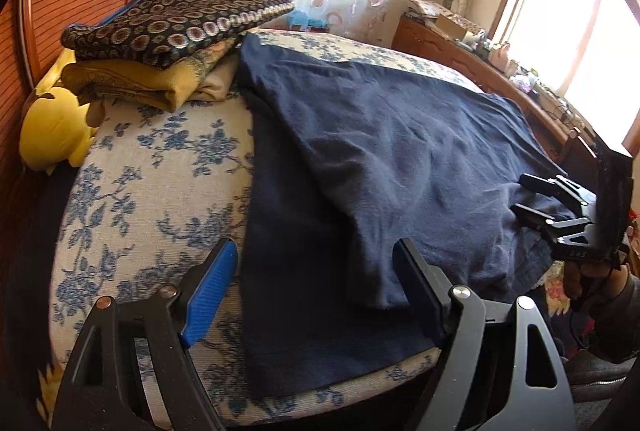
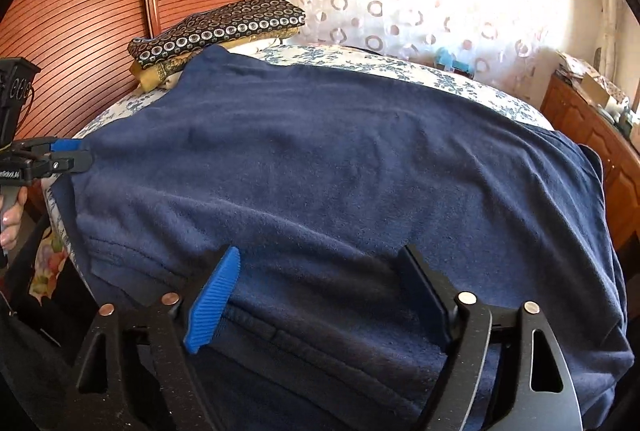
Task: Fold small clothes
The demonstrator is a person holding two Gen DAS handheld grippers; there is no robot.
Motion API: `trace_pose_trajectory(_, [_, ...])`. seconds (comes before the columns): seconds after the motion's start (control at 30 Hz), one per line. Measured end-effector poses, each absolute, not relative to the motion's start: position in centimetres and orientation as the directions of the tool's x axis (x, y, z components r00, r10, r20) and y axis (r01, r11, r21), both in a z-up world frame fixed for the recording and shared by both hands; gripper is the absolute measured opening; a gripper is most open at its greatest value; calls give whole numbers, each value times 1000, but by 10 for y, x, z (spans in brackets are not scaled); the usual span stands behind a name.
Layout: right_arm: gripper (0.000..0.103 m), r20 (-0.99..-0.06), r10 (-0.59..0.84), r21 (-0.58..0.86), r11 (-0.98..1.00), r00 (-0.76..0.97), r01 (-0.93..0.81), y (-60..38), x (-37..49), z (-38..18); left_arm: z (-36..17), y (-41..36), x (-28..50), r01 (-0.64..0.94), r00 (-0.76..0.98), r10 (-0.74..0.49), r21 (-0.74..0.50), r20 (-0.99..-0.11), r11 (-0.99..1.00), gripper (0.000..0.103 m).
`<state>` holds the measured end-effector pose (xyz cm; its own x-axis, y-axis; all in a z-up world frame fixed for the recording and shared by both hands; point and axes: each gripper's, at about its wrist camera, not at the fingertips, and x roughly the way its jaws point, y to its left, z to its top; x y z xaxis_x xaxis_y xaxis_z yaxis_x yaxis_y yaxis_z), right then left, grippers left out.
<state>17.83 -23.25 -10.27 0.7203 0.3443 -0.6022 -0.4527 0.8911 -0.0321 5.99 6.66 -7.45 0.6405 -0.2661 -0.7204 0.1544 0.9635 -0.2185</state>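
Wide apart, my left claw (image 1: 316, 291) straddles the near edge of the dark navy fleece garment (image 1: 380, 159), spread flat over the blue-floral bed cover (image 1: 152, 167). My right claw (image 2: 320, 295), fingers also spread, hovers above the same cloth. Only the left view shows the yellow plush toy (image 1: 52, 131) beside the stack of folded patterned fabrics (image 1: 172, 27); bare cover lies left.

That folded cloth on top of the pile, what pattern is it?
Dark folded cloth with rows of small pale rings; the left wrist view shows it best.
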Motion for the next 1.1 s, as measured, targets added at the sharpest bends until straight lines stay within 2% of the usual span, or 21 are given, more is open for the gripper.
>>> trace_pose_trajectory(0.07, [85,-597,343,-33,892,725,-450,-230,178,-106,-74,66,60,159,642,-278,-231,-715,960,73])
trace_pose_trajectory(0.13, [85,-593,344,-33,893,728,-449,-229,177,-107,-73,68,60,161,644,-292,-248,-707,955,57])
trace_pose_trajectory(0.17, [85,-590,344,-34,893,731,-448,-227,174,-107,-73,69,60,164,638,-304,-261,-708,951,45])
trace_pose_trajectory(0.3, [85,-587,345,-35,893,733,-449,-225,167,-106,-73,64,60,205,611,-373,-315,-698,927,17])
trace_pose_trajectory(0.37, [85,-585,348,-33,892,733,-450,-225,166,-106,-69,57,58,221,621,-367,-294,-693,930,11])
trace_pose_trajectory(0.63, [85,-582,361,5,898,728,-441,-246,161,-94,-22,29,68,331,656,-433,-280,-618,901,8])
trace_pose_trajectory(0.93, [85,-529,277,24,950,802,-313,-320,134,-73,32,-43,103,518,604,-569,-268,-559,812,8])
trace_pose_trajectory(1.1, [85,-511,242,100,970,825,-223,-373,111,-73,55,-92,127,612,559,-620,-230,-550,756,8])
